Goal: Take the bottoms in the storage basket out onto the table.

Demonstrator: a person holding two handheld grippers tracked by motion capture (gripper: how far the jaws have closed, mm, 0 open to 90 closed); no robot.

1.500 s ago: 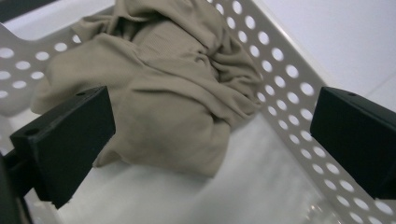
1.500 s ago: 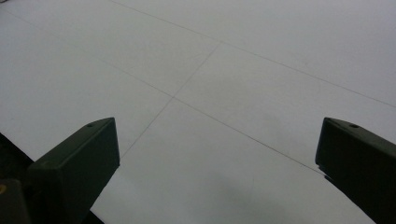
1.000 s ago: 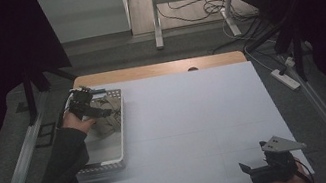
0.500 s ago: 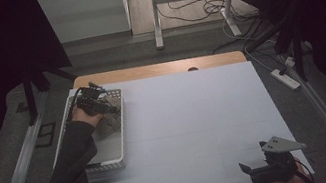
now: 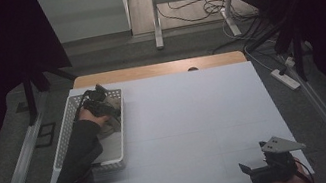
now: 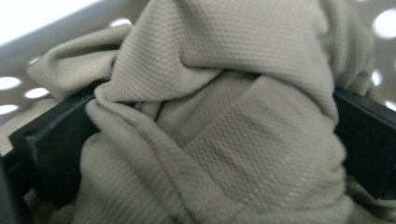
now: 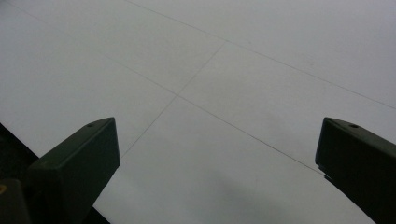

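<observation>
Beige knit cloth [image 6: 219,116], waffle-textured with a stitched hem, is bunched between the two black jaws of the left tongs [image 6: 210,135] in the left gripper view. The jaws stand either side of the bundle and press into its folds, so the left tongs are clamped on the cloth. Behind the fabric, a pale wall pierced with round holes shows at the top and sides of that view.

High view: the left tongs [image 5: 100,104] sit over the far end of a white perforated basket [image 5: 68,133], which lies along the left edge of the desk [image 5: 196,116]. The cloth [image 5: 110,122] lies inside the basket, in its far half, under and just beside the tongs. The person's dark sleeve [image 5: 78,152] runs up along the basket from the bottom of the view. Whether the cloth is lifted clear of the basket floor cannot be told.

Right tongs [image 5: 268,168]: at the near right corner of the desk, well apart from the basket, grey three-cornered plate on top. In the right gripper view the right tongs [image 7: 217,158] have their jaws wide apart with nothing but bare white desk surface [image 7: 224,70], marked with thin seam lines, between them.
</observation>
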